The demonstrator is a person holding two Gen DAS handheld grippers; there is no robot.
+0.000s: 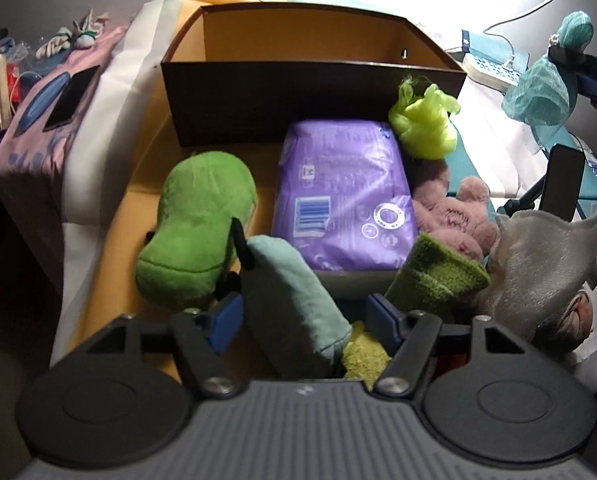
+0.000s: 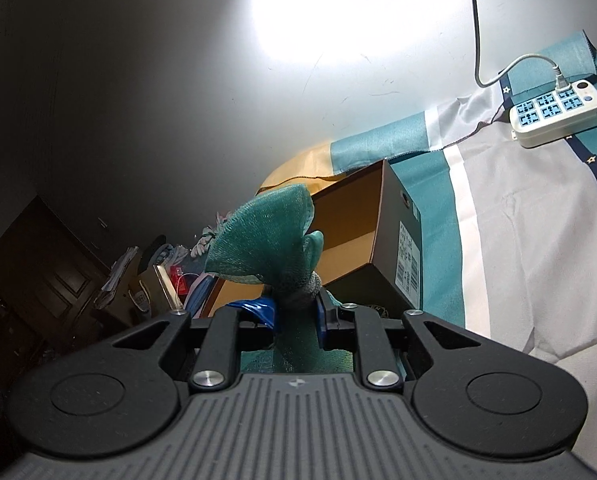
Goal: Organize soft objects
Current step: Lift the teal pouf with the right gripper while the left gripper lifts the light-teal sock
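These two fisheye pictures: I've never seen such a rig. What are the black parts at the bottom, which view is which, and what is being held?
No robot arm here: a person carries a hand-held two-finger gripper in each hand, each with a camera looking along its fingers.

The left wrist view looks down on a bed. The left gripper is open, a pale blue pouch lying loose between its pads. Ahead lie a green plush, a purple pack, a yellow-green mesh puff, a pink plush and an empty cardboard box.

The right wrist view shows the right gripper shut on a teal mesh puff, beside the same box. A power strip lies behind.
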